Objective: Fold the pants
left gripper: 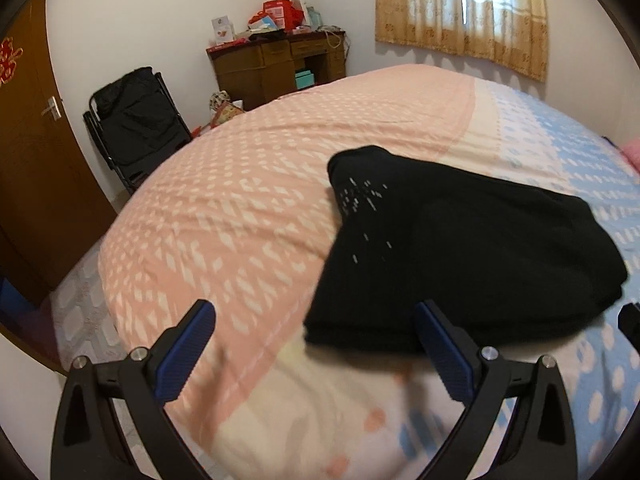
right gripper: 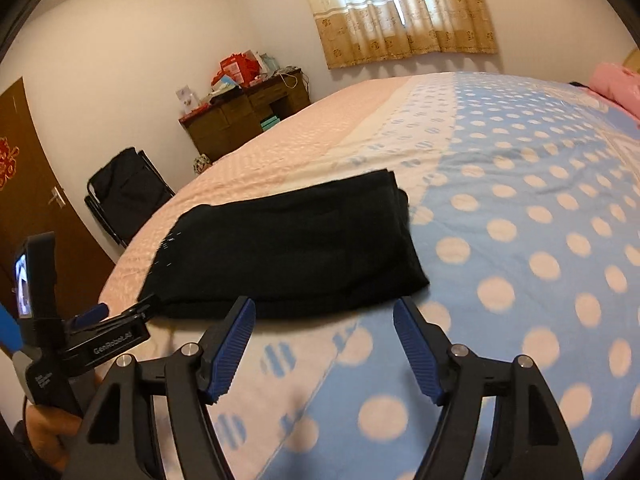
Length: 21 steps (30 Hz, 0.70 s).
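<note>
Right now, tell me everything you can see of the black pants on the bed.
The black pants lie folded into a compact, roughly rectangular stack of several layers, in a soft matte fabric, with small white flecks near the left end. They rest flat on the bedspread, straddling its pink and blue polka-dot sections. The near edge shows stacked folds. Both the left hand-held gripper and right hand-held gripper are open just short of that edge, holding nothing.

Item I have before me: black pants, folded into a compact, layered rectangle, lying flat on the bedspread across the pink and blue-dotted sections; small white flecks near one end.
</note>
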Each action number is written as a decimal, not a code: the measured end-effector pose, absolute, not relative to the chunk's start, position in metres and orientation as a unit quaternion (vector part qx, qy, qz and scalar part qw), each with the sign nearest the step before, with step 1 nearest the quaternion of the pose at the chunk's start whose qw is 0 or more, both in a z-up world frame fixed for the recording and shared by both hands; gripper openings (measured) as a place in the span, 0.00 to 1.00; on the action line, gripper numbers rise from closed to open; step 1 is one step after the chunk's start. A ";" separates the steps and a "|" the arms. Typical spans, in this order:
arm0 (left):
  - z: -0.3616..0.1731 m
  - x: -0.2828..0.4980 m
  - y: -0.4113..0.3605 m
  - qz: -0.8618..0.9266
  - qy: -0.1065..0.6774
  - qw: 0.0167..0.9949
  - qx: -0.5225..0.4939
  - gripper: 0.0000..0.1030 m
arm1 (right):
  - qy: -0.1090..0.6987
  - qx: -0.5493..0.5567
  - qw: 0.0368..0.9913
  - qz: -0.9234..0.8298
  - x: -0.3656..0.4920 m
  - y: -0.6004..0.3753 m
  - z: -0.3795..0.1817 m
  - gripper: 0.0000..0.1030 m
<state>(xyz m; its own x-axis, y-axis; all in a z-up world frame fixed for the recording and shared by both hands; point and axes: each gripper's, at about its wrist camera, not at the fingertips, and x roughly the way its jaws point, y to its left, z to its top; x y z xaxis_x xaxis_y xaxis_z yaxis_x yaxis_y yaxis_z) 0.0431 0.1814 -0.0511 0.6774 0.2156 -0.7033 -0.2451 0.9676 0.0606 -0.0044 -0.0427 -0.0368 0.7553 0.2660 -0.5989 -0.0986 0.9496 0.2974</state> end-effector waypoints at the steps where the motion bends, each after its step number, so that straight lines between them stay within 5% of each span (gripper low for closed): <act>1: -0.050 0.038 0.181 0.122 0.379 0.917 -0.021 0.99 | 0.334 0.132 0.928 0.097 -0.011 -0.044 -0.037 0.71; 21: -0.039 -0.016 0.144 0.056 0.362 0.931 0.006 0.99 | 0.298 0.110 0.946 0.058 -0.067 -0.043 -0.024 0.71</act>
